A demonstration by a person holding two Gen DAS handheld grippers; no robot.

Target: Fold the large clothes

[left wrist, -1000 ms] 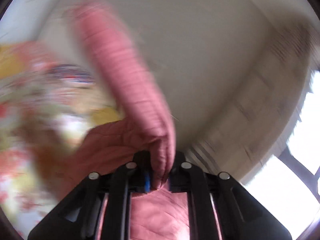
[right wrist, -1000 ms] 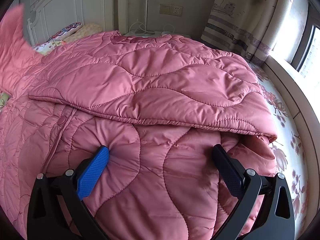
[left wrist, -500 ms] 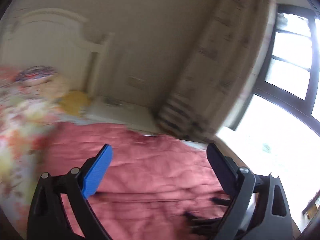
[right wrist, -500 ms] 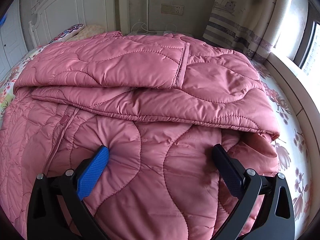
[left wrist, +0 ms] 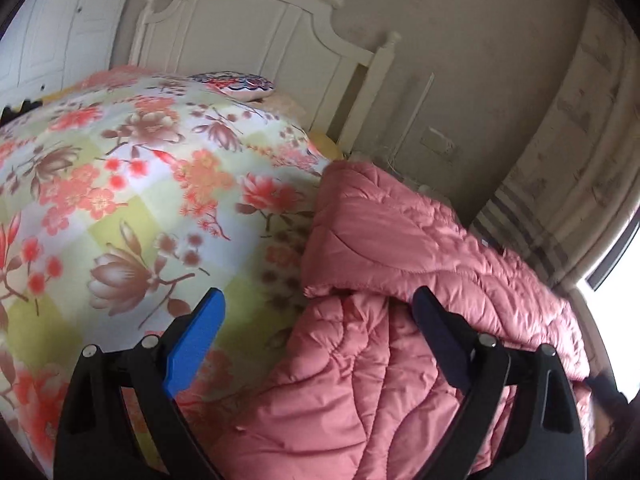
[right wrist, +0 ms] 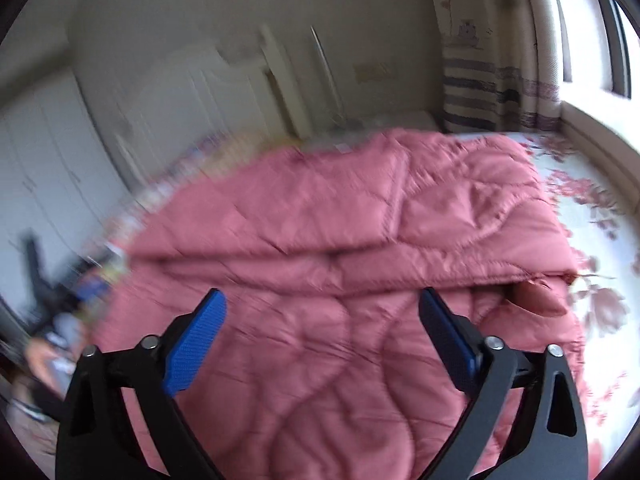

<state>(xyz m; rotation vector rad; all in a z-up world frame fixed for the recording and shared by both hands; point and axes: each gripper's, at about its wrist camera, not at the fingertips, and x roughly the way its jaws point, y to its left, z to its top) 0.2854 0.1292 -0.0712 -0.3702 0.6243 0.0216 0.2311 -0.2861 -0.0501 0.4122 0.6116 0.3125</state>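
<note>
A pink quilted jacket (left wrist: 400, 360) lies folded on the bed, its upper layer doubled back over the lower one. In the left wrist view my left gripper (left wrist: 318, 312) stands open above the jacket's left edge, with nothing between its fingers; its blue pad (left wrist: 196, 344) hangs over the floral cover. The right wrist view is blurred: the same jacket (right wrist: 340, 240) fills the middle, and my right gripper (right wrist: 320, 320) hovers over its near half with the jaws closing, wide apart and not pressing on the fabric.
A floral bed cover (left wrist: 120, 200) bulges at the left. White headboard (left wrist: 260, 32) and a patterned pillow (left wrist: 236, 84) stand at the far end. A striped curtain (right wrist: 492, 88) and bright window lie to the right. Floral sheet (right wrist: 592, 240) shows beside the jacket.
My left gripper let go of the pink sleeve, opened wide and dropped toward the jacket's left edge. The sleeve now lies folded over the jacket. My right gripper lifted and swung, blurring its view.
</note>
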